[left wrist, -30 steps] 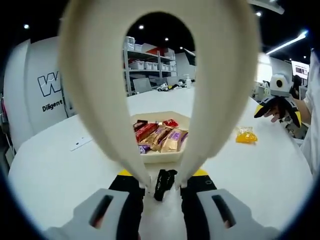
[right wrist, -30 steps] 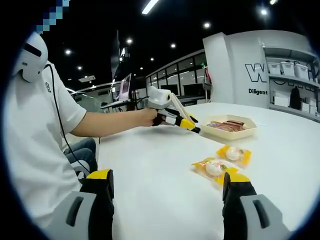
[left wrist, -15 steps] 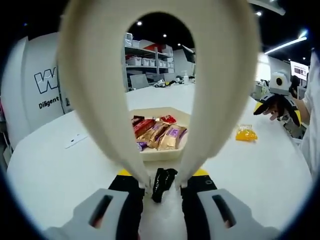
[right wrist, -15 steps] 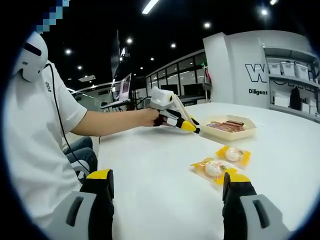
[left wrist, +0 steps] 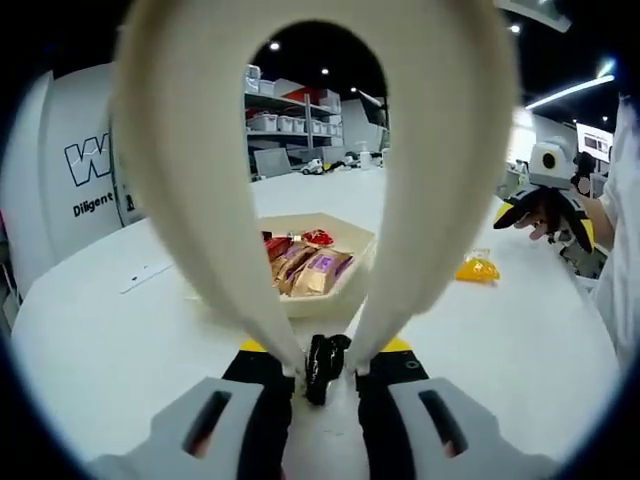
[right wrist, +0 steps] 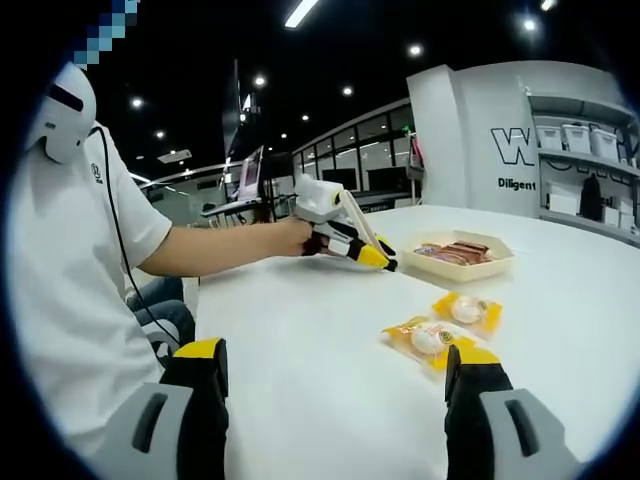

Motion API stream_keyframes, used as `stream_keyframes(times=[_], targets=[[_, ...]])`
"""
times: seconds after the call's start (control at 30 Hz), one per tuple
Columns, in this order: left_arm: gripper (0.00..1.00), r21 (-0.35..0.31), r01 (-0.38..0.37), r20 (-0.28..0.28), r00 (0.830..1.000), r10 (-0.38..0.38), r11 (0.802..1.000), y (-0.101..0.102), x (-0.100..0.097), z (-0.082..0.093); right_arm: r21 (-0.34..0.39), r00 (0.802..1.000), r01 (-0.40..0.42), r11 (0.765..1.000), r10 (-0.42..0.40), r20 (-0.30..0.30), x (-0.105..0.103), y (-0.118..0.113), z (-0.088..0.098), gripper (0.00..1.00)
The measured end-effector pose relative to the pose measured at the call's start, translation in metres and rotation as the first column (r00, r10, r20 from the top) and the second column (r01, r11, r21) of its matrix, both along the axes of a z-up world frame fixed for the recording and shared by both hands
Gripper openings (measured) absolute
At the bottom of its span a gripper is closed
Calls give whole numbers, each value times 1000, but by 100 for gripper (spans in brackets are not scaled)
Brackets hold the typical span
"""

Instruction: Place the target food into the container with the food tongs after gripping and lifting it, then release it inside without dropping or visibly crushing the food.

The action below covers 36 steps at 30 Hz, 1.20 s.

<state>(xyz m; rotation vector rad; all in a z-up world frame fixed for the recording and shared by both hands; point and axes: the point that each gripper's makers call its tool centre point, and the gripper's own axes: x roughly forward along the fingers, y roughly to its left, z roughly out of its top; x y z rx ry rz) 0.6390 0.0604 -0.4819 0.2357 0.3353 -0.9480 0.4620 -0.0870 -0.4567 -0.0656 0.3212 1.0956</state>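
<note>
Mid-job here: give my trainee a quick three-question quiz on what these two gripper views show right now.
1. True or false: the left gripper holds cream food tongs.
2. How many yellow-wrapped snack packets lie on the white table in the right gripper view? A) one B) two C) four
3. Fill in: the beige tray holds ____ snack bars.

Key: 1 true; 2 B; 3 wrapped.

— Any change at the left gripper (right wrist: 385, 264)?
— In the right gripper view it has withdrawn slightly toward frame left, away from the tray (right wrist: 460, 268).
— The dark item (left wrist: 322, 365) in the tongs (left wrist: 300, 180)?
— Sits lower in the left gripper view.
</note>
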Motion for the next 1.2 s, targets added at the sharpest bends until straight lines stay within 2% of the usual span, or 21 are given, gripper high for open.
stream_keyframes(times=[0.73,1.2], targets=[[20,-30,9,-25,1000,-10,999,-21,-62,-1,3,1000,-23,1000,23,-5,-5,7,-2,90],[20,-50,22,-21,1000,-23,999,-32,-81,-1,9,999,-31,999,31,-10,-6,8,-5,90]])
